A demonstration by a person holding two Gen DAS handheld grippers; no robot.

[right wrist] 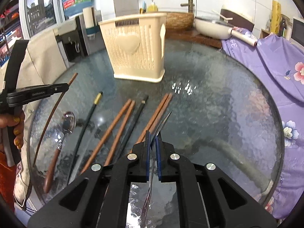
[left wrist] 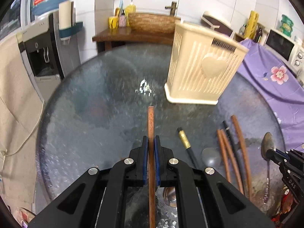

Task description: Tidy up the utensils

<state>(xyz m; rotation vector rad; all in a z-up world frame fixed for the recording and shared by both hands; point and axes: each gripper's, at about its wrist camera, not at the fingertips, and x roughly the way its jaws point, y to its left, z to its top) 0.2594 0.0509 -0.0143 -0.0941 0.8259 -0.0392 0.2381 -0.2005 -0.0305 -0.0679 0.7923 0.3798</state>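
Round glass table, cream utensil holder standing on it. Left gripper clamps a brown chopstick. Right gripper pinches a metal spoon.

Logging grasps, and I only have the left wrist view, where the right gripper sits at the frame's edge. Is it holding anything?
Observer: Yes. The right gripper is shut on a thin, shiny metal utensil.
Operator: What lies nearest to it?
Observer: A pair of brown chopsticks, side by side on the table just beyond its fingertips.
Operator: Who holds the left gripper?
Observer: A hand with gold glitter nails grips the handle of the left gripper.
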